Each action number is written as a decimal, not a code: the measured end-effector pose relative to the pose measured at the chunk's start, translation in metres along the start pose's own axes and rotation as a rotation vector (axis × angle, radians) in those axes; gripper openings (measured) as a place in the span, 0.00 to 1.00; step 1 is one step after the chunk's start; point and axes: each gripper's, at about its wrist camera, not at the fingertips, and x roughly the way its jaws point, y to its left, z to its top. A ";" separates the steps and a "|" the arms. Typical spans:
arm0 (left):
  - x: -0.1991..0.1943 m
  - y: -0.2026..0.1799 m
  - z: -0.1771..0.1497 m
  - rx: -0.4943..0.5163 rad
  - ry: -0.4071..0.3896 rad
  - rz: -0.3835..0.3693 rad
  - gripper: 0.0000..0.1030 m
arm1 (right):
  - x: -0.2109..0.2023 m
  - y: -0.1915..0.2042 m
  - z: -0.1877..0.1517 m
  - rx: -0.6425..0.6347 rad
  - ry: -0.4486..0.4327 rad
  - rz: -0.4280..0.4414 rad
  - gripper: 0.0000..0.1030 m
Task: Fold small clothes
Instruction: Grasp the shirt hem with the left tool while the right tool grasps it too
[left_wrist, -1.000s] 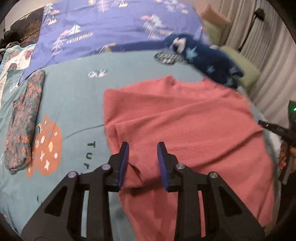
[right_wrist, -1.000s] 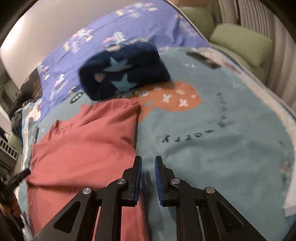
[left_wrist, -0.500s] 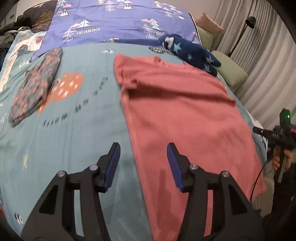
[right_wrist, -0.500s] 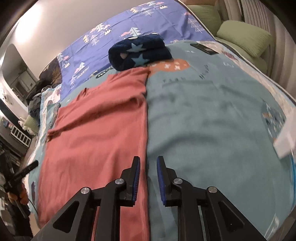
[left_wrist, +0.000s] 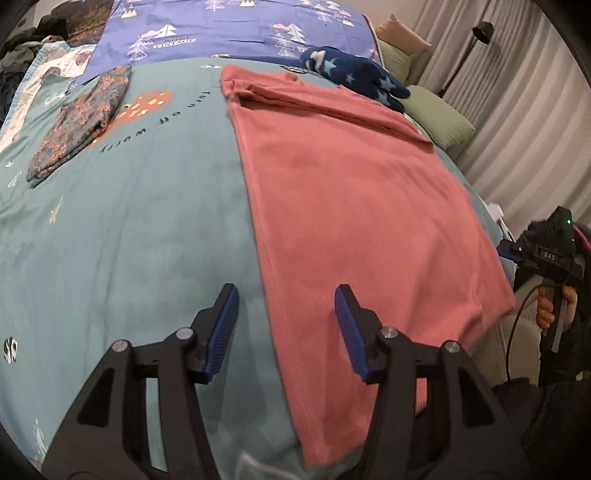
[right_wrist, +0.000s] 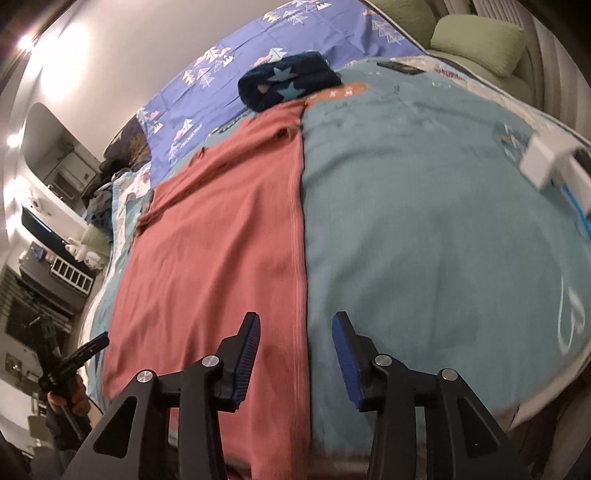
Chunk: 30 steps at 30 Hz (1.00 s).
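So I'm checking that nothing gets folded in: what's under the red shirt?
The red shirt lies flat on the teal bedspread, which shows all around its edges. No lump is visible, but whatever is directly beneath it is covered.

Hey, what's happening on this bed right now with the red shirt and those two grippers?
A person is folding clothes on the teal bedspread with a hand-held gripper in each hand. The salmon-red shirt lies spread flat. The left hand-held gripper hovers open astride its left edge, and the right hand-held gripper hovers open astride its right edge; neither grips the cloth. A folded floral piece and a folded navy star garment lie off to the sides.
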 end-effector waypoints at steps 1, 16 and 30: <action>-0.003 -0.002 -0.006 0.004 0.002 -0.013 0.54 | -0.001 -0.002 -0.004 0.004 0.005 0.009 0.42; -0.022 -0.001 -0.051 -0.082 0.002 -0.123 0.51 | -0.013 -0.012 -0.055 0.047 0.058 0.157 0.47; -0.046 -0.003 -0.055 -0.076 -0.070 -0.133 0.05 | -0.038 -0.037 -0.061 0.131 0.019 0.200 0.05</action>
